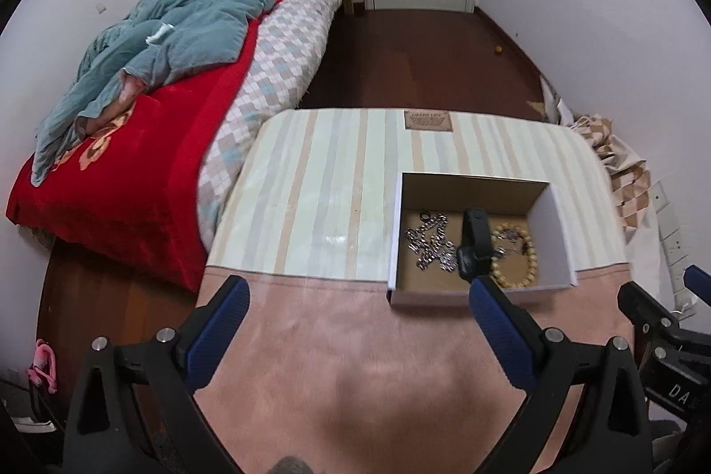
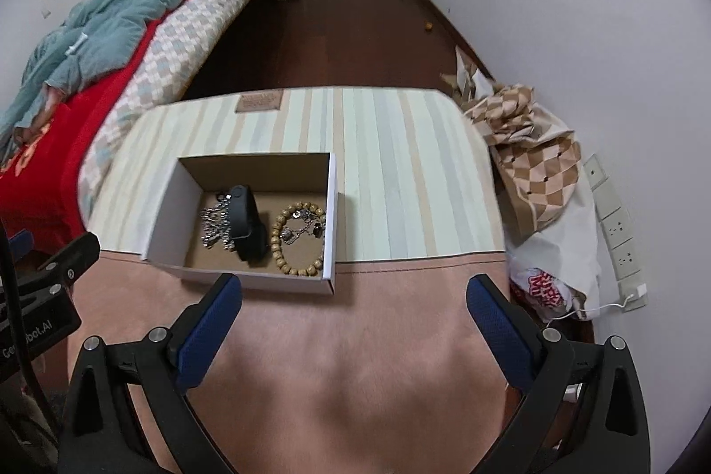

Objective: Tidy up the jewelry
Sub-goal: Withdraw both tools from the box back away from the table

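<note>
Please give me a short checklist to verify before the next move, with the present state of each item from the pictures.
1. Left gripper open and empty: ok.
2. Right gripper open and empty: ok.
3. Chain, black band and bead bracelet inside the box: ok.
4. Small piece inside the bead ring, what it is: cannot tell.
5. No jewelry left on the table outside the box: ok in both views.
6. Chain untangled: not ok, it lies in a heap partly under the band.
</note>
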Demonstrator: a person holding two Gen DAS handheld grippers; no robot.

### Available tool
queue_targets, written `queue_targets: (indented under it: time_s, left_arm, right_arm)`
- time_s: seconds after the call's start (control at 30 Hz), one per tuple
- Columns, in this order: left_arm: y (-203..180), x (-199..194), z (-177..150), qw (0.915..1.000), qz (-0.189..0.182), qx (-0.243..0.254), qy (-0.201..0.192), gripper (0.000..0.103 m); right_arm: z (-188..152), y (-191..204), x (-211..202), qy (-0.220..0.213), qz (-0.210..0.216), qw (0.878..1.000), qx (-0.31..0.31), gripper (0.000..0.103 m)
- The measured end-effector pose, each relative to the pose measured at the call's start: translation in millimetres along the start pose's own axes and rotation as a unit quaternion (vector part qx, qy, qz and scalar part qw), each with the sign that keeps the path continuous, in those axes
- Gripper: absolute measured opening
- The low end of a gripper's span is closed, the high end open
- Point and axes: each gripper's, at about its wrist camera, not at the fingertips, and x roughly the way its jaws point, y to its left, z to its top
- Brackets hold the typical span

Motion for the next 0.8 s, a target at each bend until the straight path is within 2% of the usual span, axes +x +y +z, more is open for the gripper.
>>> queue_targets:
  time_s: [0.5,0.8]
  left_arm:
    - [18.4,-166.7,-38.0,0.9959,-0.024,-0.012,-0.086,0.101]
    - [23.4,-221.1,-43.1,0.9933,-0.028,-0.016,-0.111,0.101]
  right_arm:
    - [-41.7,-9.0,-191.7,-0.117,0.005,0.993,-0.009,0.102]
    - [-59.8,-7.9,-271.2,-0.163,0.006,0.986,-0.018,0.102]
